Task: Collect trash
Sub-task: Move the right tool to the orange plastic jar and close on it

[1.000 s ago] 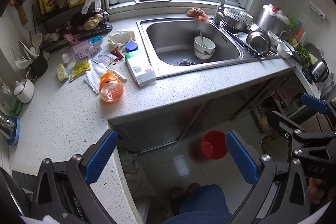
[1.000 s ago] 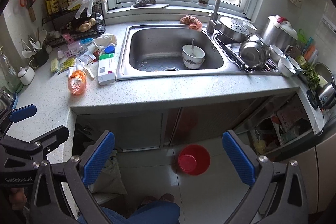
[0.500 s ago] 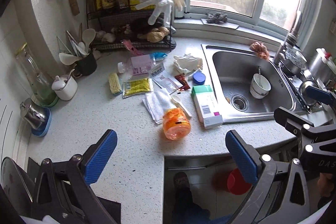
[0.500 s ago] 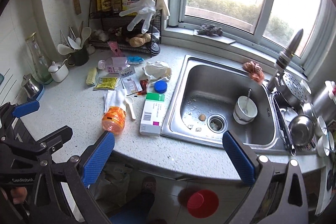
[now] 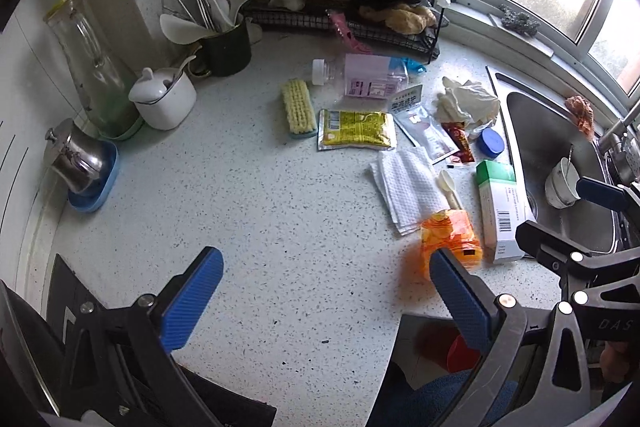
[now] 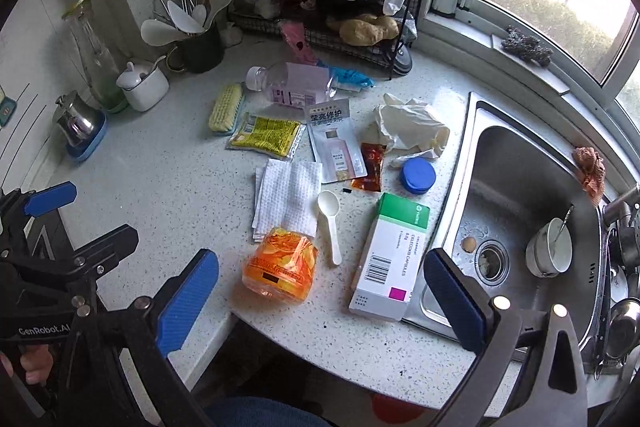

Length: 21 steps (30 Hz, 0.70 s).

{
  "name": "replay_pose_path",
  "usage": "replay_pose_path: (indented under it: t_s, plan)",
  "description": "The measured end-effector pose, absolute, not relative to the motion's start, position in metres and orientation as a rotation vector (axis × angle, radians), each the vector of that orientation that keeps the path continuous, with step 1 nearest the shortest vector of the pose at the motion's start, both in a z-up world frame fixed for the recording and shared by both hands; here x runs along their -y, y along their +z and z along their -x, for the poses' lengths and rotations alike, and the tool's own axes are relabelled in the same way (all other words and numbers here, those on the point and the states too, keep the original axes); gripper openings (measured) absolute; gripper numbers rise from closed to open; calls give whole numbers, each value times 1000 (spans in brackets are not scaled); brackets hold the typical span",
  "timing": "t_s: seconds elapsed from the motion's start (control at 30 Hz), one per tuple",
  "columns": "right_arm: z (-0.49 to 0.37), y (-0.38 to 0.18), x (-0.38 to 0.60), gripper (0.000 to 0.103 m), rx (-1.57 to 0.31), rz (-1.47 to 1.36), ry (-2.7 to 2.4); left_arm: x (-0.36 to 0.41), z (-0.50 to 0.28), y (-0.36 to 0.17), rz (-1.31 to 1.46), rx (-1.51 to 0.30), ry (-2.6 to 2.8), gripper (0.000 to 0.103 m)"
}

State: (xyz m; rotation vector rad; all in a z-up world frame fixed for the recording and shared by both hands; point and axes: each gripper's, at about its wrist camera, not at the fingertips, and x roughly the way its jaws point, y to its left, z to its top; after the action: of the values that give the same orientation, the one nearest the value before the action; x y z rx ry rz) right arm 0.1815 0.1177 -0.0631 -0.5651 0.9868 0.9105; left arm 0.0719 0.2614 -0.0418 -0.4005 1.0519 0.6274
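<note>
Both grippers hover over the tabletop (image 6: 168, 187), jaws wide apart and empty: left gripper (image 5: 320, 303) above bare speckled surface, right gripper (image 6: 320, 291) lower and right over the trash pile. Nearest trash is the crushed orange bottle (image 6: 280, 263), lying on its side just ahead of the right gripper and between its fingers' line, close to the tabletop's front edge; in the left view it sits by that gripper's right finger, so the right gripper looks better placed. Just right of it a white spoon (image 6: 330, 223), handle pointing toward the gripper, then the green-and-white box (image 6: 390, 259), long axis running away from the camera, its near corner overhanging the sink (image 6: 520, 163) rim. Behind the bottle: folded paper towel (image 6: 288, 199), touching it. Farther back: blue lid (image 6: 418, 175), red sauce packet (image 6: 370, 167), white pouch (image 6: 338, 147), yellow packet (image 6: 266, 135), crumpled tissue (image 6: 412, 127), clear plastic bottle (image 6: 292, 85), scrub brush (image 6: 226, 109). Open room lies left of the pile; sink blocks the right. A red bin (image 5: 460, 353) shows on the floor below the edge, likely the drop spot.
</note>
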Motion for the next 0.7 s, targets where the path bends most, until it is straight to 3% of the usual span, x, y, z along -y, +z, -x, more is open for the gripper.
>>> replay_pose_path:
  t_s: [0.5, 0.6, 0.7]
  plan:
    - [-176, -135, -166, 98, -1181, 666, 993, -290, -56, -112, 507, -1203, 708, 103]
    - [-177, -152, -172, 86, -1221, 689, 993, -290, -60, -120, 516, -1221, 701, 103]
    - [-181, -164, -176, 81, -1261, 699, 991, -289, -63, -126, 510, -1238, 694, 103]
